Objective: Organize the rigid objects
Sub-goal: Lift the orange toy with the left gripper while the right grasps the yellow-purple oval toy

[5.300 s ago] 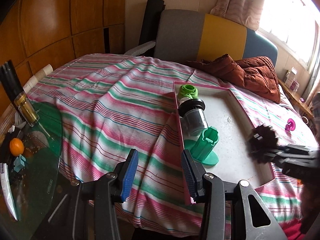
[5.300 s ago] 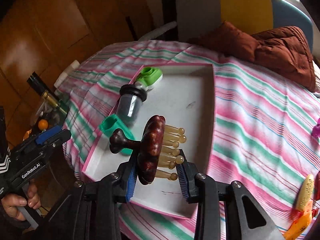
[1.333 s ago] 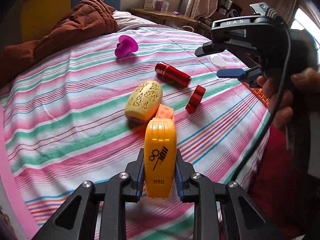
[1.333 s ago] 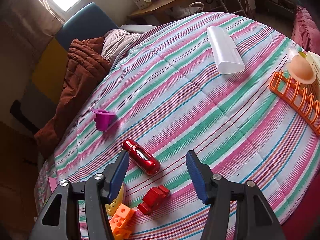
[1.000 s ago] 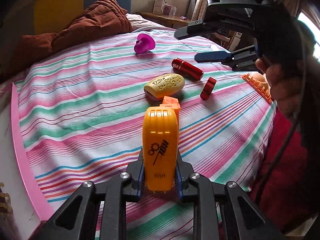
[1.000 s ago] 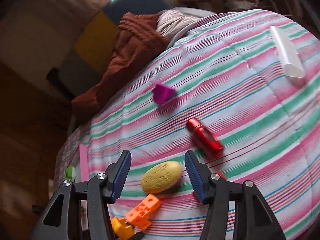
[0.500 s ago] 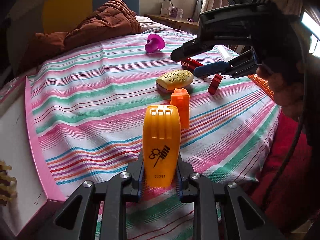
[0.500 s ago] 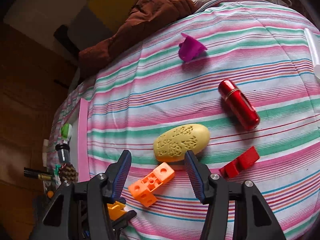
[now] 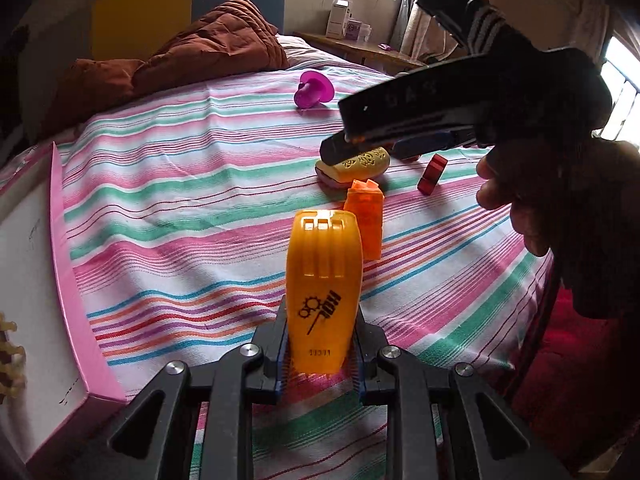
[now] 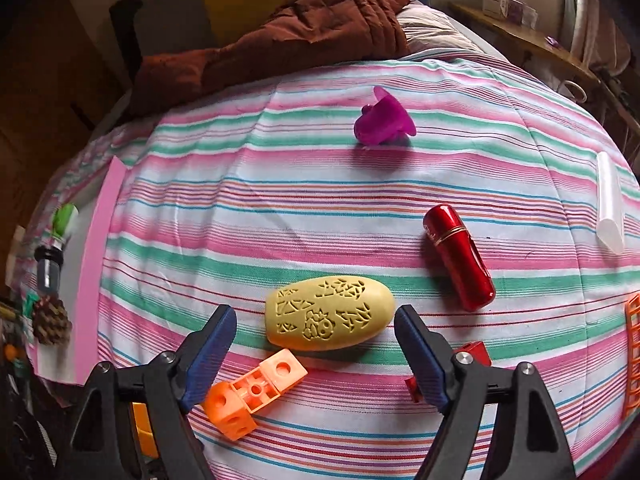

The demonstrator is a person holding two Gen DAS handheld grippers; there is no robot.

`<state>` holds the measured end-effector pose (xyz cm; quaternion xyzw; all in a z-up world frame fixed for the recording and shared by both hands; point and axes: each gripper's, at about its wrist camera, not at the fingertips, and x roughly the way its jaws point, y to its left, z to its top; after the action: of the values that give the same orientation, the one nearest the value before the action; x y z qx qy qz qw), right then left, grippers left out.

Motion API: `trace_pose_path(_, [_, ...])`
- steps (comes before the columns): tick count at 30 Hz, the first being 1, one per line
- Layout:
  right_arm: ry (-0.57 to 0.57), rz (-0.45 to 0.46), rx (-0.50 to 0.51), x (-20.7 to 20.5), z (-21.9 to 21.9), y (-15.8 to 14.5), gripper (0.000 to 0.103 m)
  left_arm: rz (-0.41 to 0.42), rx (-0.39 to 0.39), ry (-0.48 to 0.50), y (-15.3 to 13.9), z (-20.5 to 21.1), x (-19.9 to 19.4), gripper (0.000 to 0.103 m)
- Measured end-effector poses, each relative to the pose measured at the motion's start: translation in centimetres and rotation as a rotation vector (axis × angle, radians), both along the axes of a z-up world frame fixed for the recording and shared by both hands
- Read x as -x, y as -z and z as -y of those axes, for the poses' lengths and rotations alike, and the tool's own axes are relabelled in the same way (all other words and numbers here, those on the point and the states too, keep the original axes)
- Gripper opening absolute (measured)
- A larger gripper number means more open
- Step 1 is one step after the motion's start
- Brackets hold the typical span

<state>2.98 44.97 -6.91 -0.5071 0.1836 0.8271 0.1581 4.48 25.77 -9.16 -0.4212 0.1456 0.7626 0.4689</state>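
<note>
My left gripper is shut on an orange plastic piece with a black logo, held above the striped cloth. My right gripper is open, its fingers on either side of a yellow oval carved object, just above it; the same object shows in the left wrist view under the right gripper. Near it lie an orange block, a red cylinder, a small red piece and a magenta cone-shaped piece. The pink-rimmed white tray is at the left.
The tray holds a spiky brown brush, a dark jar and a green piece. A clear plastic tube and an orange rack lie at the right. A brown quilt is bunched at the far side.
My right gripper has come down around the yellow oval object, still open. My left gripper has drawn back toward the tray with the orange piece still in it.
</note>
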Motion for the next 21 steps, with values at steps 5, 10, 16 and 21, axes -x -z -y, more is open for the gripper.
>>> trace_pose_path(5, [-0.012, 0.043, -0.038, 0.9, 0.1, 1.2, 0.083, 0.004, -0.01, -0.003, 0.1, 0.2, -0.1, 0.024])
trace_pose_path(10, [-0.006, 0.072, -0.04, 1.7, -0.3, 2.1, 0.078, 0.006, -0.011, -0.008, 0.1, 0.1, -0.1, 0.024])
trace_pose_path(16, [-0.016, 0.082, -0.087, 1.7, -0.3, 2.4, 0.078, -0.005, -0.005, -0.002, 0.0, 0.1, -0.2, 0.024])
trace_pose_path(21, [0.007, 0.065, -0.026, 1.5, -1.4, 2.7, 0.078, 0.006, 0.011, -0.033, -0.5, 0.1, 0.0, 0.024])
